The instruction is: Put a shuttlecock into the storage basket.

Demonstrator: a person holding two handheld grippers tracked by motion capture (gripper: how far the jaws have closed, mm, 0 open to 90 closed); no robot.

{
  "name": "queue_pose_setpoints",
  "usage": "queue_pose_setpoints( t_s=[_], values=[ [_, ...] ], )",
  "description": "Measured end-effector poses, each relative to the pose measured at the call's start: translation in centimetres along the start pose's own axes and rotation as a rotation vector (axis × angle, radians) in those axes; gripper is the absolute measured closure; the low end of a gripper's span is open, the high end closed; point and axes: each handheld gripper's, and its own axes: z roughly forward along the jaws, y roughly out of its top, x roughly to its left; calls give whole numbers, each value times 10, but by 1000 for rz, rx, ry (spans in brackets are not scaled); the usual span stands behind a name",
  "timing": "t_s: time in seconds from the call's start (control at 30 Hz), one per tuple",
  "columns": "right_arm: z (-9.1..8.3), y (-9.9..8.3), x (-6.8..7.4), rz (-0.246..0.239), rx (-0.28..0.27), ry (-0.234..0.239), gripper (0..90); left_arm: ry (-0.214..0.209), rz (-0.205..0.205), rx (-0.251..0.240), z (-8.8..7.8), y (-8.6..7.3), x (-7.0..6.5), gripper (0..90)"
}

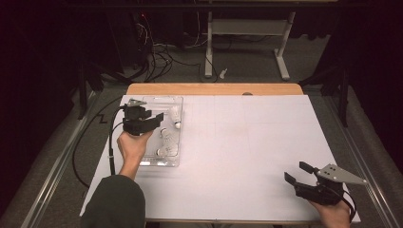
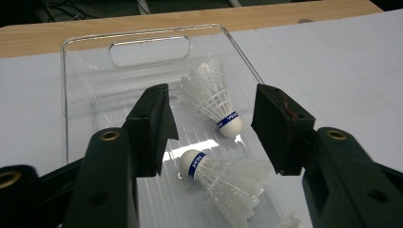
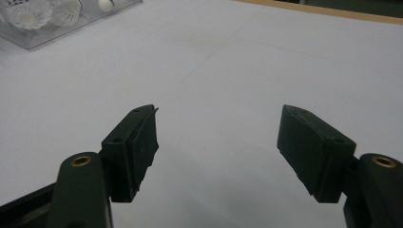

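The left gripper (image 2: 211, 130) was held open over a clear tray (image 2: 71, 95), and nothing was pinched by its jaws. Two shuttlecocks (image 2: 209, 95) were seen lying in the tray under it, with a third (image 1: 165, 151) near the tray's front. The right gripper (image 3: 216, 147) was held wide open and empty over the white table (image 3: 266, 61), far from the tray.
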Motion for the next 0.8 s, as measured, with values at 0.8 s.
queue_pose_setpoints(
  t_s=[0.8],
  values=[
    [0,0,0,5,-4,-1,302,-29,72,12,-8,-5,-16,425]
  ],
)
